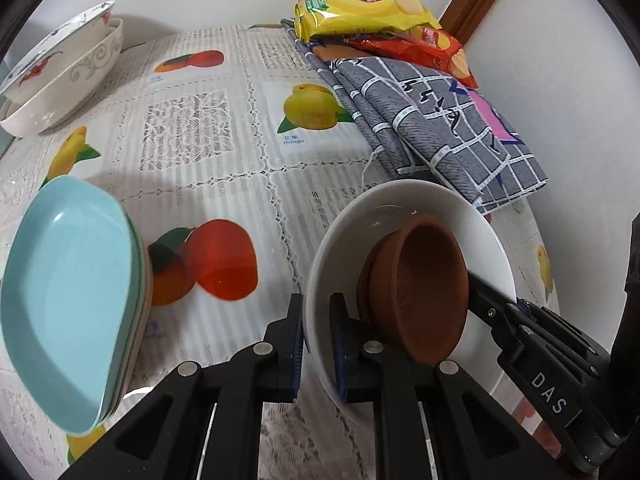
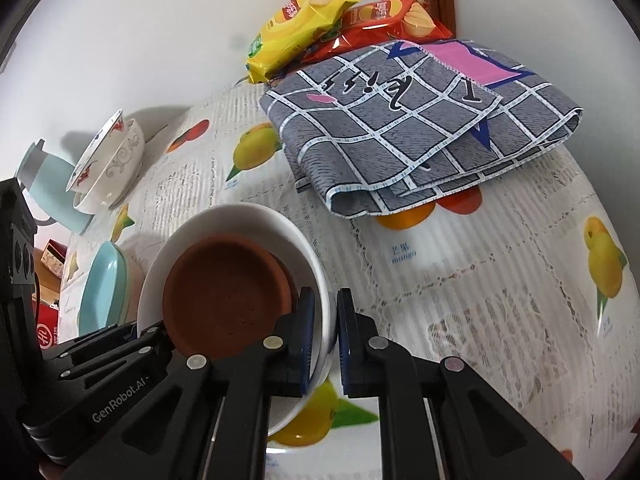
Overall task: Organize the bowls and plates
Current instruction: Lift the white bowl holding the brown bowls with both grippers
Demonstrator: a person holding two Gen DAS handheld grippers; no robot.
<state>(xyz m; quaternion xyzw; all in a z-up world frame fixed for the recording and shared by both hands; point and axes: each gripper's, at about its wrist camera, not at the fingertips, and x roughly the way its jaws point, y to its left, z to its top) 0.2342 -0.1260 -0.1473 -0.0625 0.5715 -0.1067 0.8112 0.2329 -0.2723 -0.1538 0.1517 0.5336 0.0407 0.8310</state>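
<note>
A white bowl (image 1: 420, 200) (image 2: 240, 216) holds stacked brown clay bowls (image 1: 428, 280) (image 2: 228, 292) on the fruit-print tablecloth. My left gripper (image 1: 317, 305) is shut on the bowl's near-left rim, one pad inside and one outside. My right gripper (image 2: 326, 297) is shut on the opposite rim in the same way. Each view shows the other gripper's fingers (image 1: 490, 304) (image 2: 132, 332) reaching the bowl from the far side. The bowl looks tilted; whether its base touches the cloth I cannot tell.
A stack of light blue plates (image 1: 68, 300) (image 2: 102, 292) lies left of the bowl. Two nested patterned bowls (image 1: 60, 72) (image 2: 108, 164) stand far left beside a pale blue jug (image 2: 52, 188). A folded grey checked cloth (image 1: 432, 128) (image 2: 400, 128) and chip bags (image 1: 360, 4) (image 2: 304, 20) lie by the wall.
</note>
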